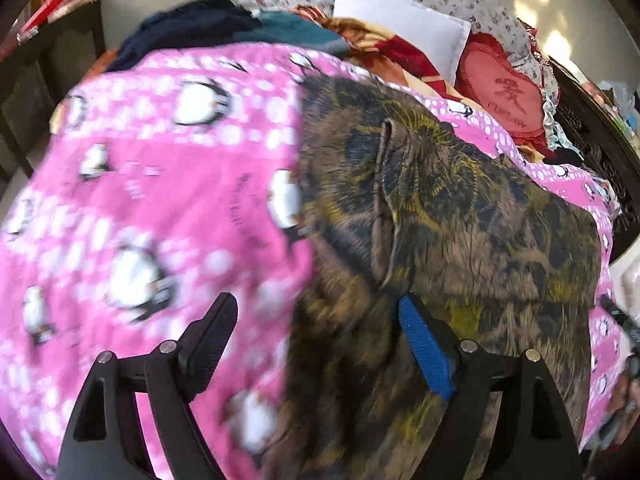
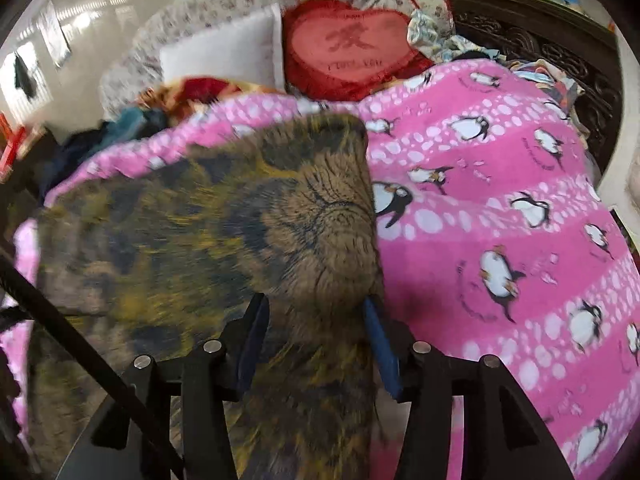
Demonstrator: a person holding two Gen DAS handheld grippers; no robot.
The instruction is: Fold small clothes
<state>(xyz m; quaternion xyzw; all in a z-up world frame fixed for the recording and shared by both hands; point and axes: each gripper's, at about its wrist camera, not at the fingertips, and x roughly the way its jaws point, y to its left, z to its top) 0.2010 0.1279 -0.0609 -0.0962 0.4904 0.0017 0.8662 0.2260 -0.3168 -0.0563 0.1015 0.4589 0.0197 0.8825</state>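
Where it lies on the blanket (image 2: 500, 168), the garment (image 2: 224, 216) runs crosswise.

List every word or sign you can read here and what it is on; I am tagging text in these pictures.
"爱": large red character on the heart cushion.
"I LOVE YOU": small line beneath it, blurred, so this reading is likely, not certain.
Faint script on the pink penguin blanket: too blurred to read.
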